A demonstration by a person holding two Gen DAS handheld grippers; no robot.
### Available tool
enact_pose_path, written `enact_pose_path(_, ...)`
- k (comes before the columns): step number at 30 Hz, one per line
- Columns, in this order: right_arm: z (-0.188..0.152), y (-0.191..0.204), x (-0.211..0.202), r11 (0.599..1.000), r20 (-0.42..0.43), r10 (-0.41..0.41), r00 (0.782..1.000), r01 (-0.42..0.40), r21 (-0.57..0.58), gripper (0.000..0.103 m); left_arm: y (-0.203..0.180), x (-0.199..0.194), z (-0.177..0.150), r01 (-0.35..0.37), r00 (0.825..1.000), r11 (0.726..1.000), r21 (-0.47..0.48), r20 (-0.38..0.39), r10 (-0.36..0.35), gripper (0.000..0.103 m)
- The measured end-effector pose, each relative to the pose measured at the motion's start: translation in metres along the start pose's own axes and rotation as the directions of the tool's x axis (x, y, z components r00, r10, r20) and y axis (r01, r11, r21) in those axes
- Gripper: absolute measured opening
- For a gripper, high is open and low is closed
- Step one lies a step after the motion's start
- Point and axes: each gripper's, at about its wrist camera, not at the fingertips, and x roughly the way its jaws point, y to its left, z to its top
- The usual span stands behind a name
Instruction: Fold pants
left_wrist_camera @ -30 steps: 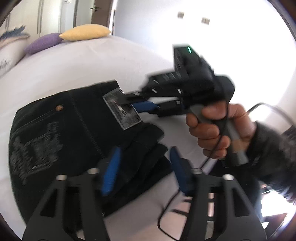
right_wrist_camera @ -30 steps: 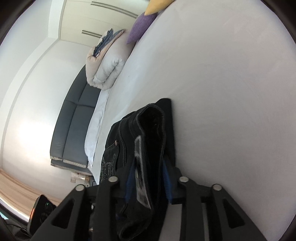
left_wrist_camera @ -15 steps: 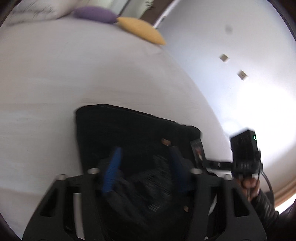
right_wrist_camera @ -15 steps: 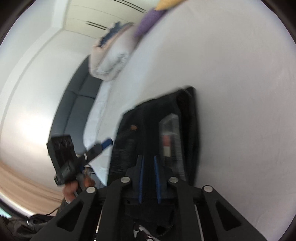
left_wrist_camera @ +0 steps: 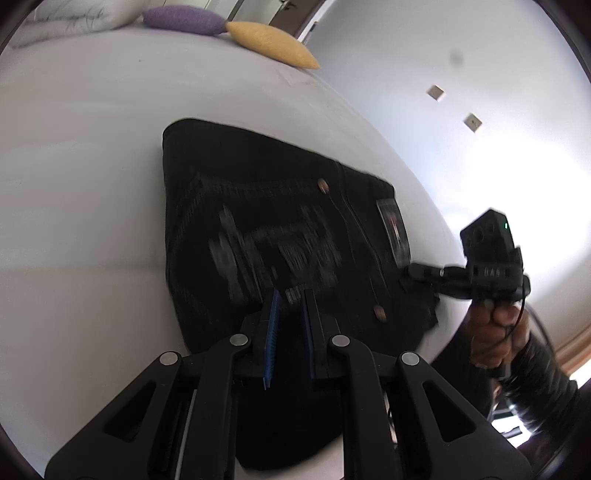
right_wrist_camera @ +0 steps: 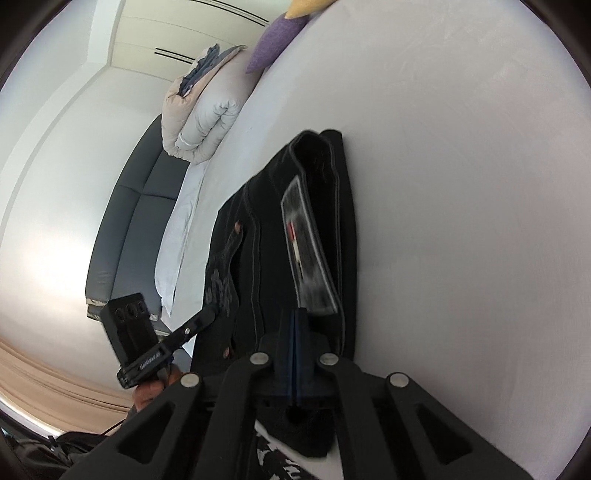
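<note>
Black jeans [left_wrist_camera: 266, 229] lie folded into a compact stack on the white bed [left_wrist_camera: 81, 147], back pocket embroidery and waist label facing up. They also show in the right wrist view [right_wrist_camera: 295, 229]. My left gripper [left_wrist_camera: 290, 299] sits over the near edge of the stack, its blue pads close together with a narrow gap and nothing visibly between them. My right gripper [right_wrist_camera: 294, 317] is shut at the waistband end near the label, pads together. The right gripper also shows in the left wrist view [left_wrist_camera: 413, 271], its tip touching the jeans' right edge. The left gripper also shows in the right wrist view [right_wrist_camera: 210, 314].
A yellow pillow [left_wrist_camera: 273, 44] and a purple pillow [left_wrist_camera: 184, 20] lie at the head of the bed. A folded white duvet [right_wrist_camera: 207, 110] lies at the bed's side. A dark grey sofa [right_wrist_camera: 129, 221] stands beyond the bed. The bed's edge runs just right of the jeans.
The right gripper let go of the waistband fold and shut empty. The left gripper swung over the stack and narrowed from wide open. The jeans now lie flat.
</note>
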Motion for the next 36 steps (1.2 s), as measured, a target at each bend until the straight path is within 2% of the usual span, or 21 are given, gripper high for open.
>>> enact_pose_path(4, -0.02, 0.0, -0.015, 1.0, 0.031, 0.007, 0.999, -0.007, 0.005, 0.0, -0.007, -0.014, -0.028, 0.009, 1.0, 1.0, 0.029, 0.021, -0.01, 0.011)
enact_pose_path(9, -0.037, 0.002, -0.034, 1.0, 0.062, -0.001, 0.998, 0.001, 0.001, 0.001, 0.004, -0.026, -0.049, 0.08, 0.995, 0.996, -0.046, 0.06, -0.077, 0.011)
enact_pose_path(11, -0.037, 0.003, -0.041, 1.0, 0.073, -0.029, 0.997, 0.029, -0.002, 0.017, 0.005, -0.023, -0.055, 0.093, 0.995, 0.994, -0.062, 0.053, -0.089, 0.012)
enact_pose_path(13, -0.032, 0.005, -0.049, 0.999, 0.095, -0.044, 0.995, 0.045, -0.006, 0.019, 0.012, -0.027, -0.058, 0.091, 0.995, 0.993, -0.075, 0.042, -0.088, 0.012)
enact_pose_path(15, -0.023, 0.007, -0.053, 0.999, 0.118, -0.04, 0.992, 0.04, 0.003, 0.03, 0.017, -0.033, -0.054, 0.078, 0.996, 0.994, -0.079, 0.055, -0.074, 0.012)
enact_pose_path(17, -0.009, 0.008, -0.055, 1.0, 0.15, -0.023, 0.988, 0.021, 0.018, 0.061, 0.026, -0.04, -0.042, 0.069, 0.995, 0.993, -0.091, 0.084, -0.062, 0.012)
enact_pose_path(18, -0.004, 0.007, -0.056, 1.0, 0.164, -0.021, 0.986, 0.017, 0.024, 0.067, 0.032, -0.041, -0.032, 0.051, 0.994, 0.993, -0.104, 0.097, -0.041, 0.012)
enact_pose_path(20, 0.011, 0.006, -0.051, 1.0, 0.165, -0.012, 0.986, 0.008, 0.028, 0.07, 0.046, -0.039, -0.012, 0.051, 0.994, 0.989, -0.137, 0.106, -0.037, 0.013)
enact_pose_path(23, 0.026, 0.0, -0.035, 0.999, 0.121, -0.023, 0.992, 0.017, 0.052, 0.07, 0.065, -0.028, 0.017, 0.101, 0.992, 0.974, -0.205, 0.101, -0.081, 0.015)
enact_pose_path(24, 0.031, -0.002, -0.028, 0.998, 0.098, -0.019, 0.995, 0.013, 0.062, 0.07, 0.071, -0.021, 0.025, 0.106, 0.992, 0.97, -0.22, 0.088, -0.089, 0.025)
enact_pose_path(25, 0.035, -0.003, -0.02, 0.998, 0.078, -0.015, 0.997, 0.01, 0.064, 0.07, 0.075, -0.014, 0.033, 0.1, 0.994, 0.968, -0.23, 0.073, -0.085, 0.05)
enact_pose_path(27, 0.04, -0.006, -0.007, 0.997, 0.04, -0.044, 0.998, 0.041, 0.068, 0.07, 0.081, -0.007, 0.043, 0.095, 0.994, 0.965, -0.245, 0.077, -0.079, 0.084)
enact_pose_path(31, 0.051, -0.006, 0.007, 0.997, 0.013, -0.045, 0.999, 0.044, 0.069, 0.069, 0.094, 0.013, 0.053, 0.138, 0.99, 0.949, -0.283, 0.032, -0.135, 0.084)
enact_pose_path(34, 0.055, -0.003, 0.019, 0.998, -0.018, -0.05, 0.999, 0.05, 0.047, 0.068, 0.091, 0.036, 0.062, 0.123, 0.991, 0.949, -0.29, -0.017, -0.134, 0.084)
enact_pose_path(36, 0.057, 0.0, 0.029, 0.997, -0.043, -0.073, 0.996, 0.075, 0.03, 0.061, 0.094, 0.042, 0.068, 0.124, 0.99, 0.948, -0.294, -0.024, -0.137, 0.084)
